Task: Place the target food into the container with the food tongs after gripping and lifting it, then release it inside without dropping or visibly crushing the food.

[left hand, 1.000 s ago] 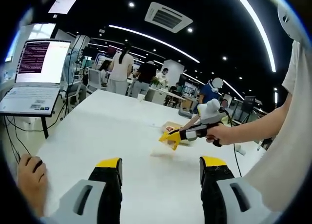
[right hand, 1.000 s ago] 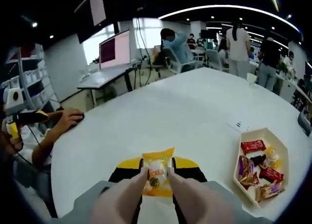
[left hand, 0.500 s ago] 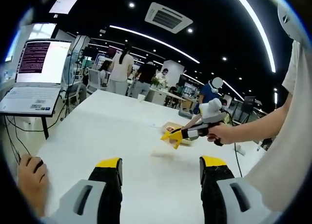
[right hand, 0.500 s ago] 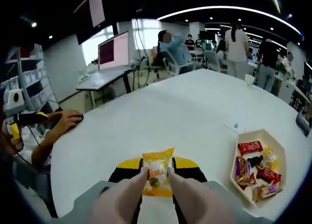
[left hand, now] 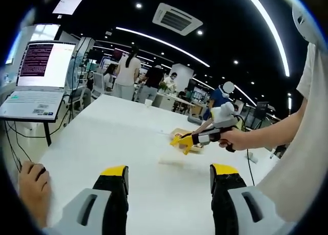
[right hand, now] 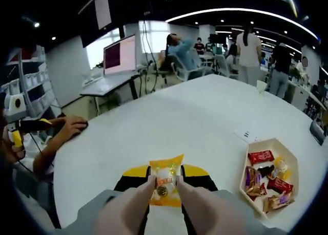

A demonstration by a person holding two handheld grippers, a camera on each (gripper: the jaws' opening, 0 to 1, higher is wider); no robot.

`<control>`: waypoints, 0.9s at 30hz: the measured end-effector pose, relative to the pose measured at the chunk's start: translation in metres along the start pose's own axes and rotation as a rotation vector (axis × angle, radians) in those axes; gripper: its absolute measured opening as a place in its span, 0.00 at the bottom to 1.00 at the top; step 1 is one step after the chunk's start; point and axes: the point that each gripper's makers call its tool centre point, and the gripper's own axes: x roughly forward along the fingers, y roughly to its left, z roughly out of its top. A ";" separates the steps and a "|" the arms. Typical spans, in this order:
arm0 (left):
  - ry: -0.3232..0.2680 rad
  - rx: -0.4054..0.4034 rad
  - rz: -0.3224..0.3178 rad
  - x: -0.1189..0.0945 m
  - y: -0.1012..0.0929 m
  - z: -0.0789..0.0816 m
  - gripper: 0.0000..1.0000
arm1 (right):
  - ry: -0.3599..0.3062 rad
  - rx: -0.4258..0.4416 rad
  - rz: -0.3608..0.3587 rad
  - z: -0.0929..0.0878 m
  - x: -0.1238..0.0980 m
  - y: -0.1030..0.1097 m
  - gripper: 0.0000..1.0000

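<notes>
In the left gripper view my left gripper [left hand: 168, 181] is hovering low over the white tabletop [left hand: 118, 137], its black, yellow-tipped fingers [left hand: 115, 186] spread wide with nothing between them, parked out of the way, I judge, while the other hand does the carrying. Across the smooth, glossy surface my right gripper [left hand: 190, 141] is reaching in from the right, holding the yellow snack packet [left hand: 180, 141] up off the tabletop beside the pale tray [left hand: 180, 131] behind it. A laptop [left hand: 38, 76] is sitting open on a stand at the left edge, and another person's hand [left hand: 32, 183] is resting on the tabletop near my fingers. In the right gripper view my right gripper [right hand: 164, 186] is pinching that snack packet [right hand: 165, 179] between the pale, soft-looking tong fingers [right hand: 137, 201] fitted over its yellow tips; the crinkly orange-and-white wrapper is standing upright with its serrated top edge clear and unbent, so the grip looks light enough not to crush it (a judgement from the wrapper's shape). The container [right hand: 268, 179], a shallow white hexagonal tray with thin raised walls, is lying well apart to the right on the tabletop, already holding several shiny red, purple and yellow wrapped sweets [right hand: 262, 156], so the packet is not yet over it.
</notes>
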 end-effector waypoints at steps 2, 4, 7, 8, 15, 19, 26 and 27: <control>0.002 0.000 -0.004 0.000 -0.001 -0.001 0.64 | -0.004 -0.001 -0.001 0.001 -0.001 0.000 0.22; 0.003 0.002 -0.007 0.001 -0.002 -0.001 0.64 | -0.007 0.001 -0.001 0.002 -0.002 0.000 0.22; 0.004 0.004 -0.012 0.002 -0.003 0.000 0.64 | -0.011 0.003 -0.003 0.003 -0.004 0.000 0.22; 0.003 0.004 -0.012 0.002 -0.003 0.000 0.64 | -0.012 0.002 -0.004 0.003 -0.005 0.000 0.22; 0.003 0.010 -0.013 0.000 -0.002 0.003 0.64 | -0.021 0.009 -0.006 0.005 -0.008 0.000 0.22; 0.006 0.014 -0.014 0.000 -0.003 0.003 0.64 | -0.025 0.011 -0.004 0.006 -0.009 0.001 0.22; 0.008 0.020 -0.023 0.002 -0.005 0.005 0.64 | -0.032 0.018 -0.004 0.008 -0.011 0.002 0.22; 0.009 0.021 -0.024 0.002 -0.006 0.005 0.64 | -0.034 0.020 -0.005 0.008 -0.012 0.002 0.22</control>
